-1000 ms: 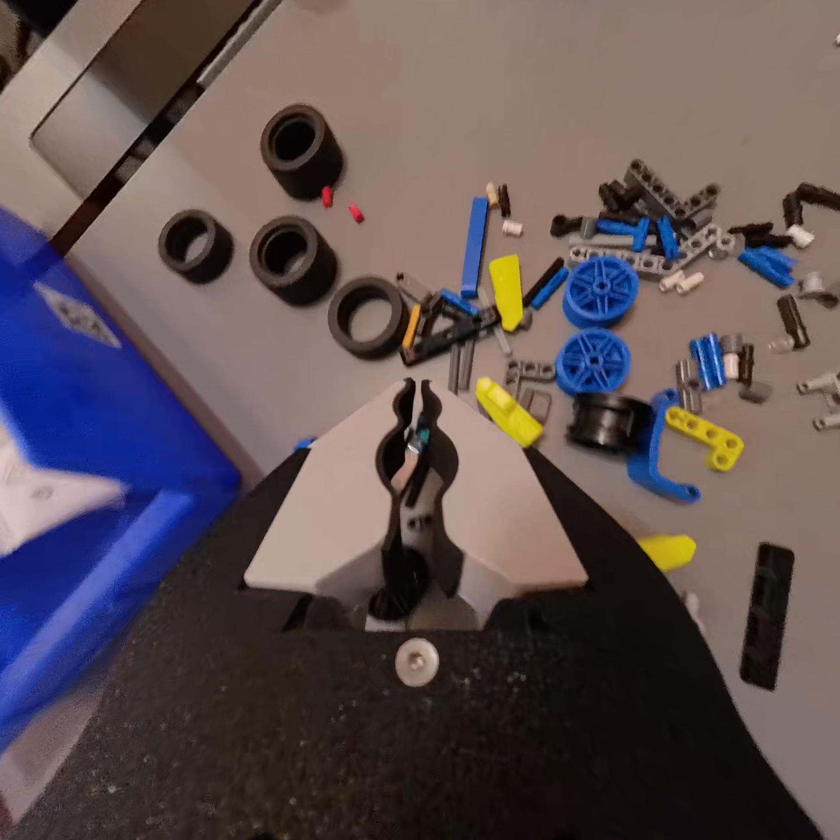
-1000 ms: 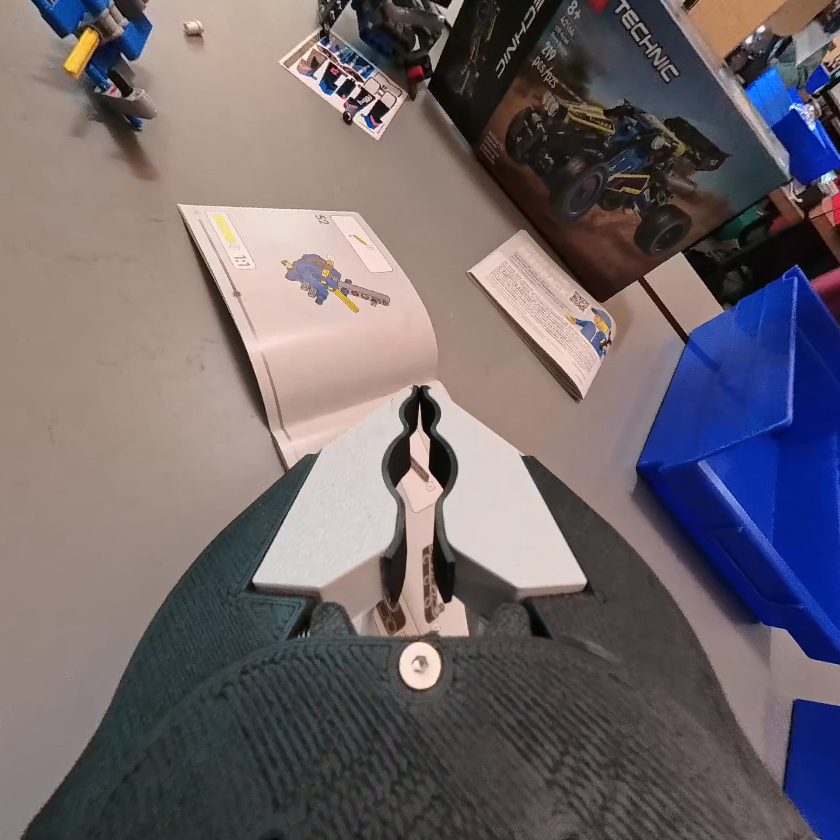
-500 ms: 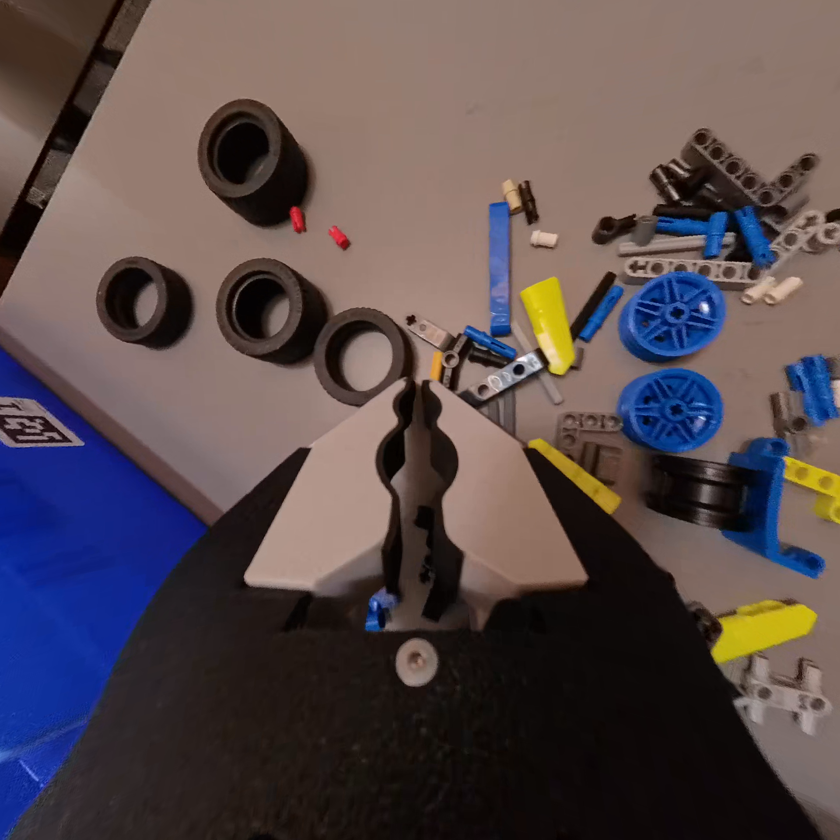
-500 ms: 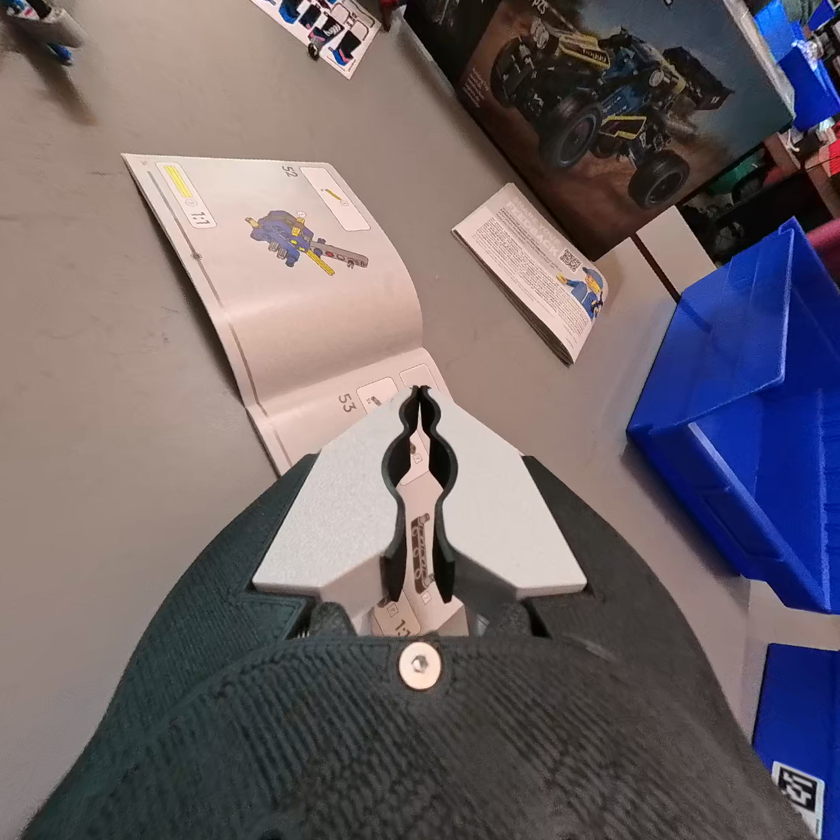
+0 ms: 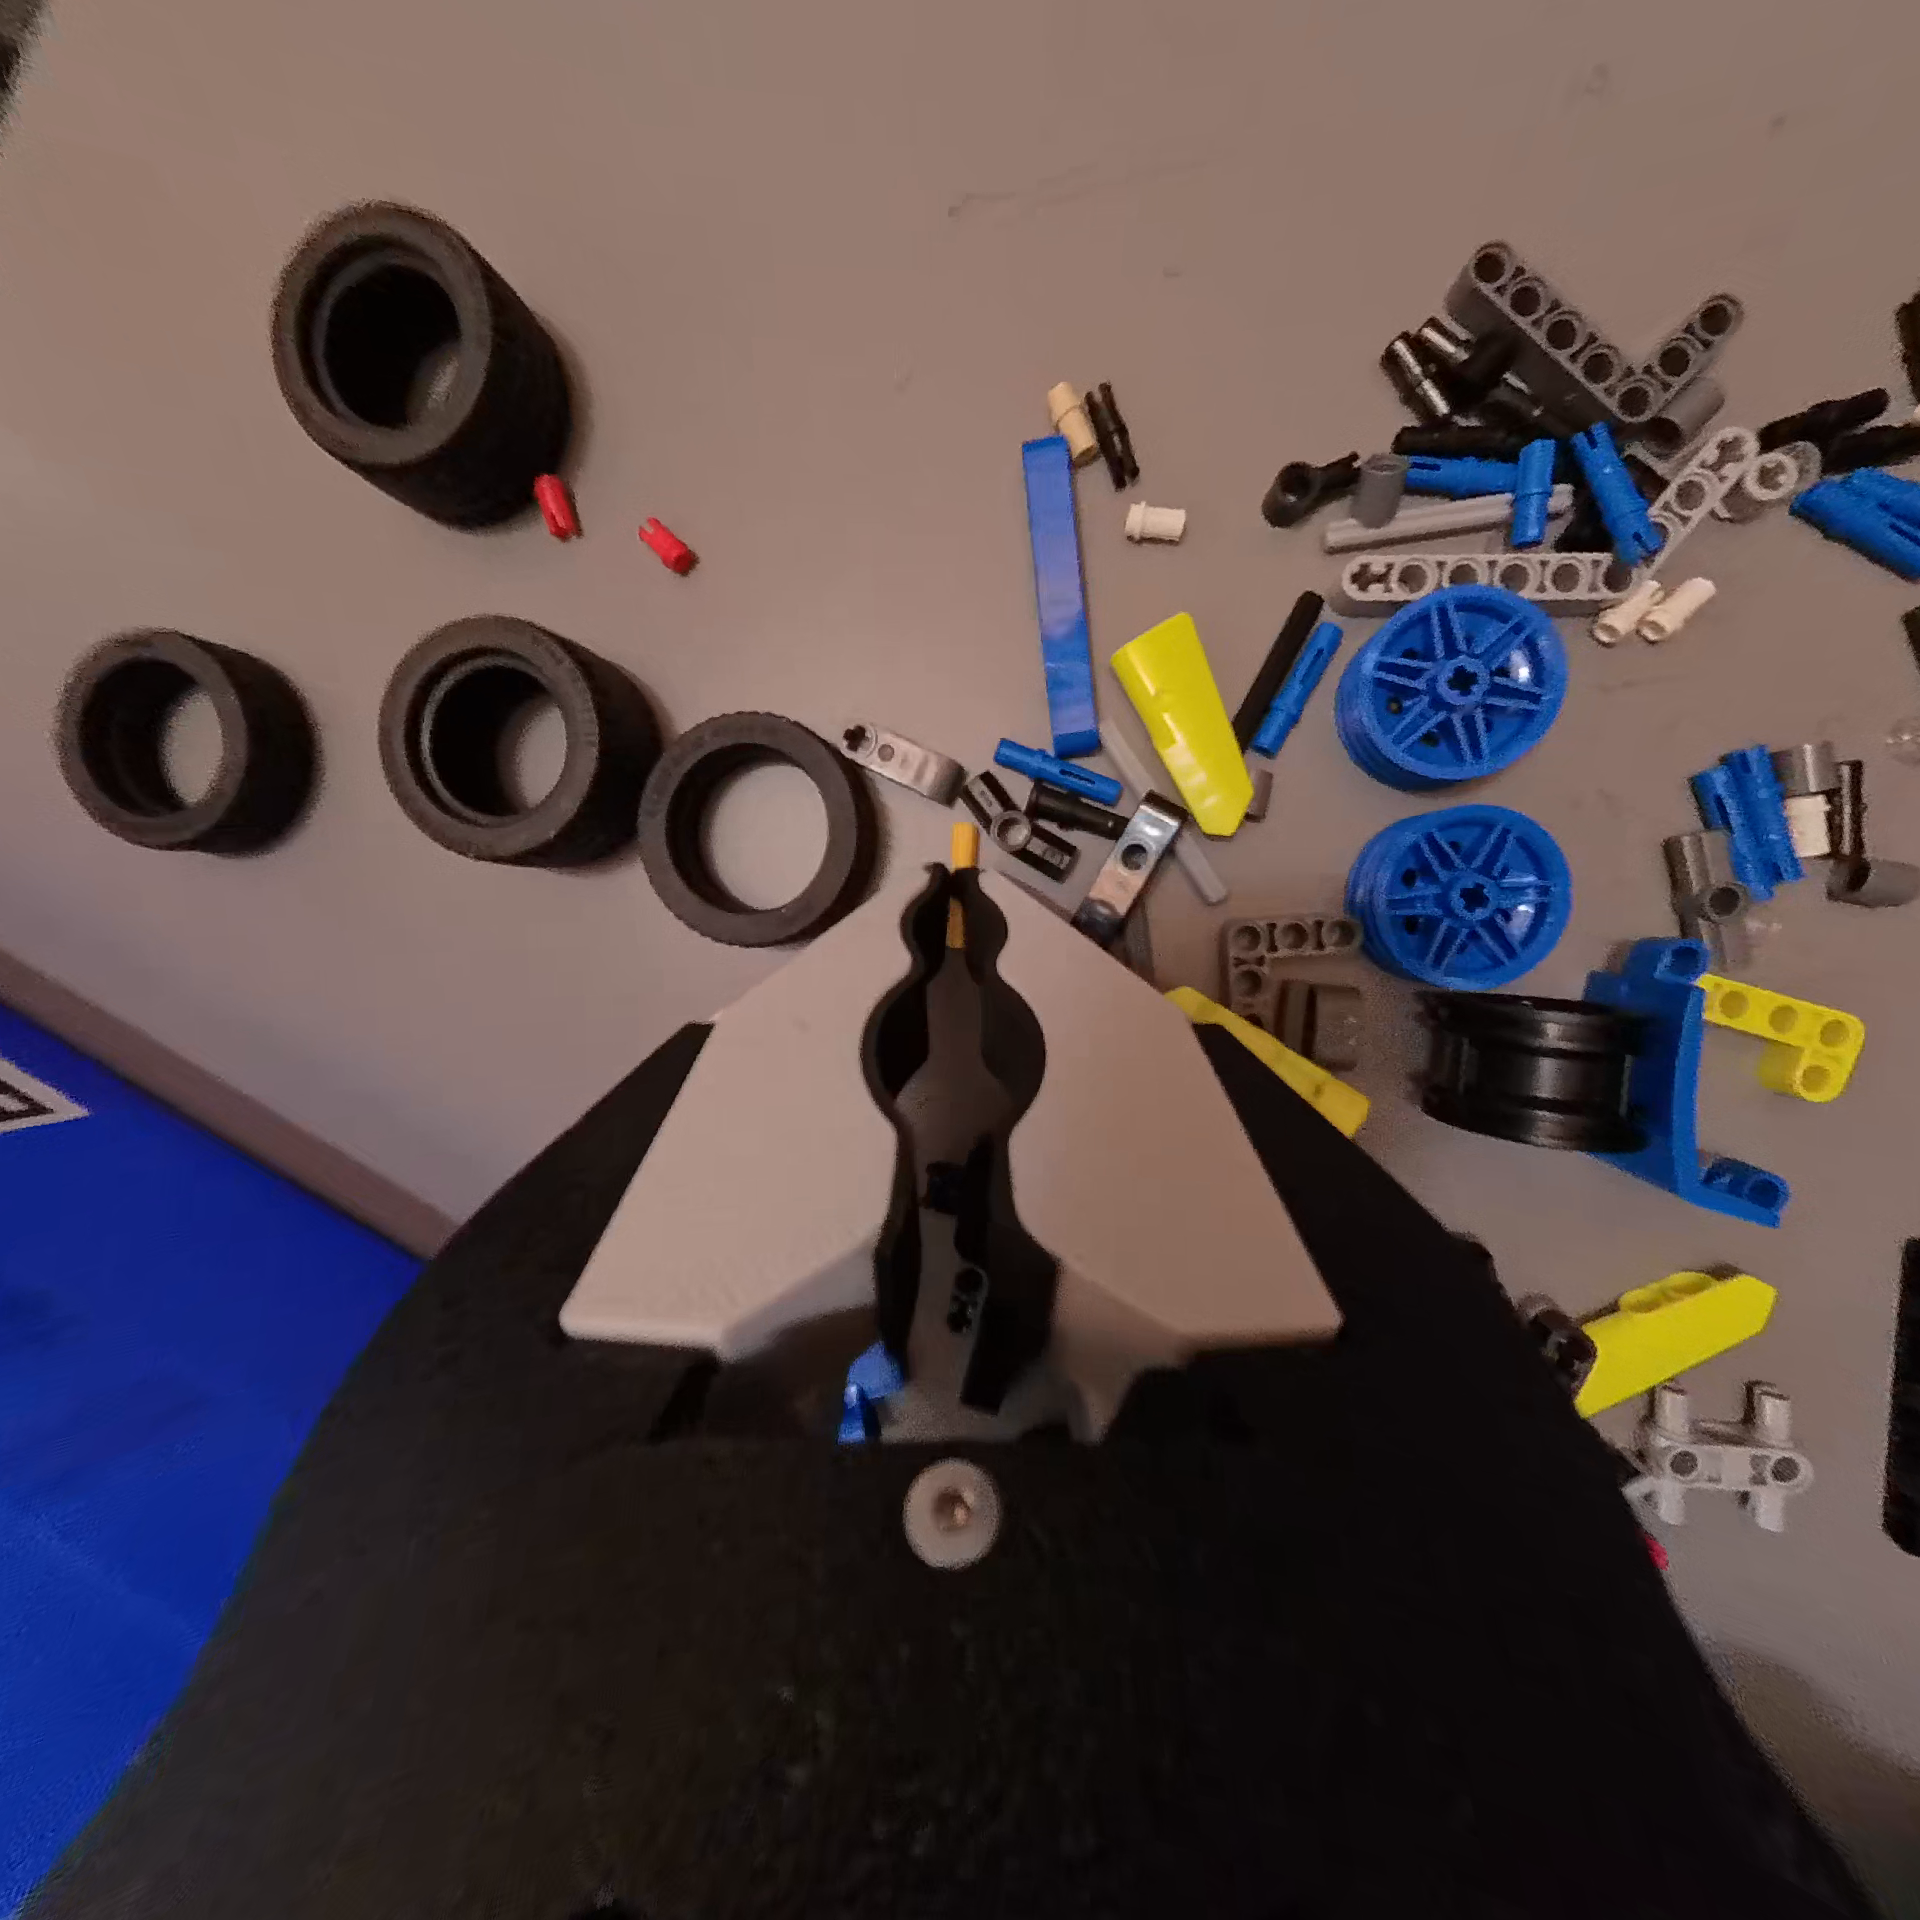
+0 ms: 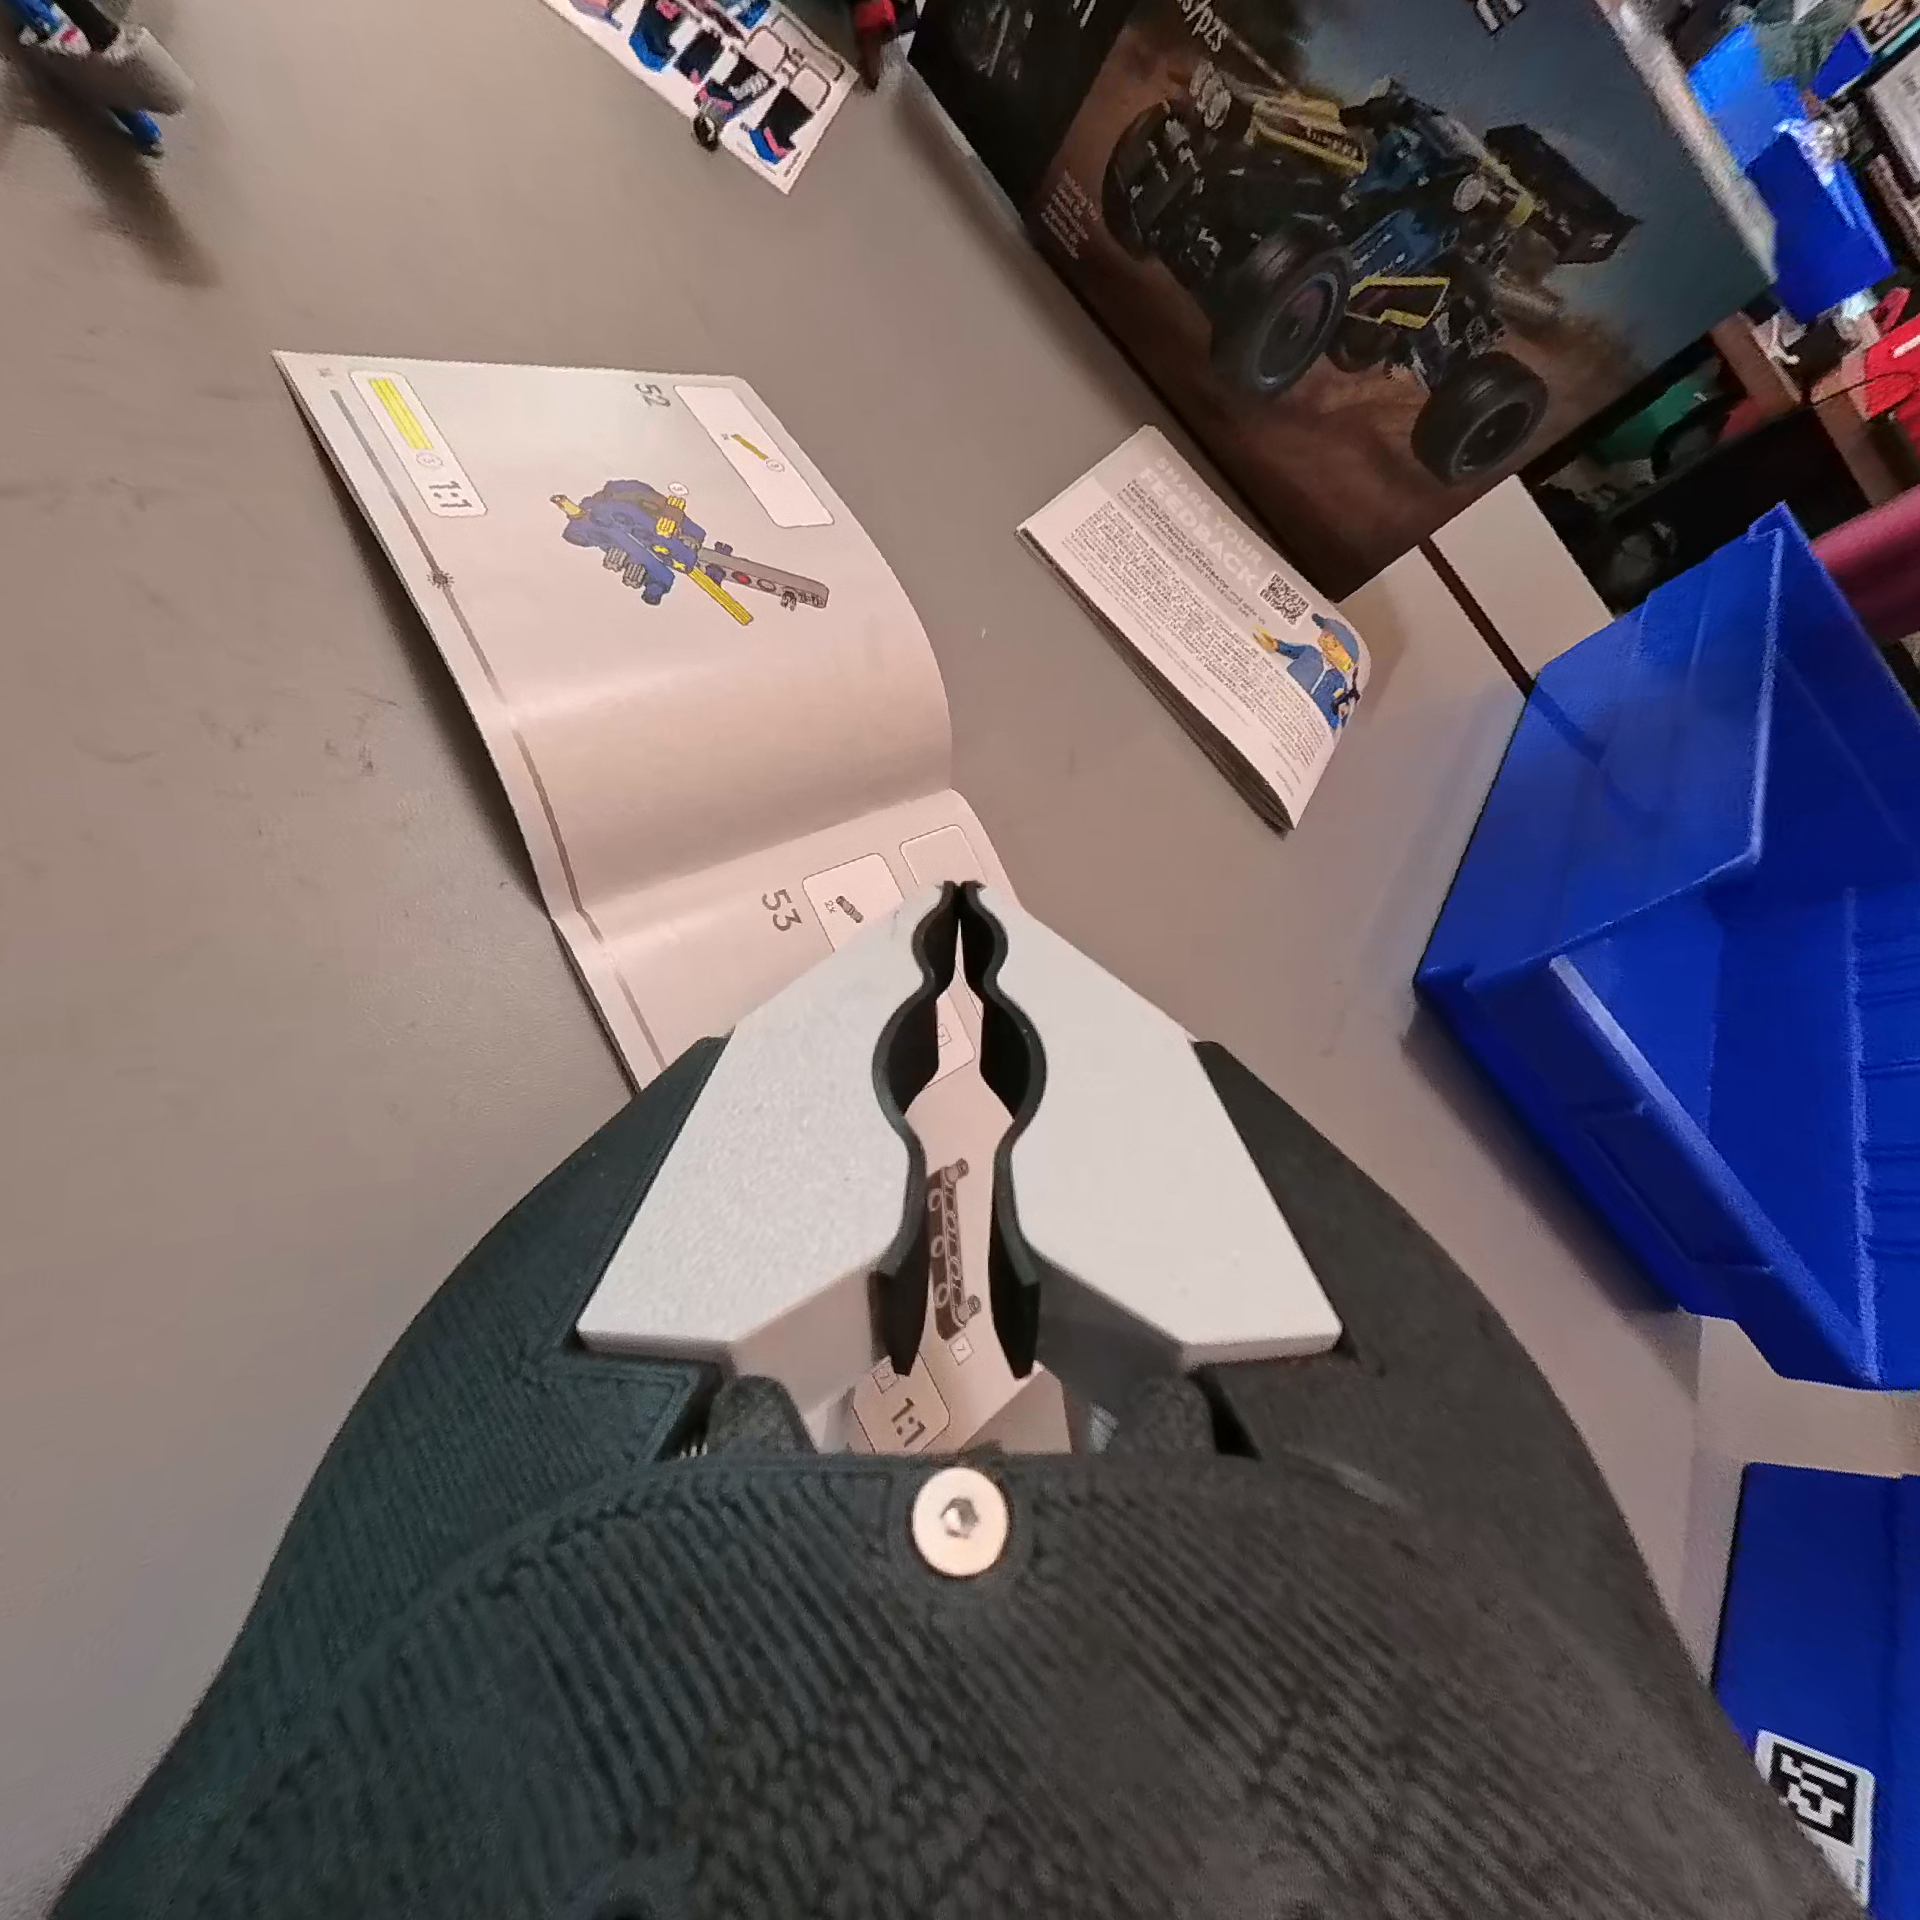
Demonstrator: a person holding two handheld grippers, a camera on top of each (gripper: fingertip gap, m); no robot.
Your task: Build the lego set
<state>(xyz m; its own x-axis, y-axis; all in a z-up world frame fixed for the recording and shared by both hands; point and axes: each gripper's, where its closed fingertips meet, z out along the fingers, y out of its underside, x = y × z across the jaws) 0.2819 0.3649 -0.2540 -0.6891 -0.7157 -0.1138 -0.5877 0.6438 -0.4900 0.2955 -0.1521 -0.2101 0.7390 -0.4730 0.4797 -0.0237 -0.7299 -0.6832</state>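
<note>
The left gripper is clamped on a thin yellow axle, whose tip pokes past the fingertips above the grey table. Just beyond lie four black tyres to the left, two red pins by the far tyre, and two blue wheel hubs among loose pieces to the right. The right gripper, fingers together and empty, hovers over the open instruction booklet; one closed leaflet, the set's box and two blue bins lie rightward.

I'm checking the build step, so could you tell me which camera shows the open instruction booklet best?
The right wrist view: the open instruction booklet lies flat ahead of the right gripper, pages facing the camera. The left wrist view shows none of it.
</note>
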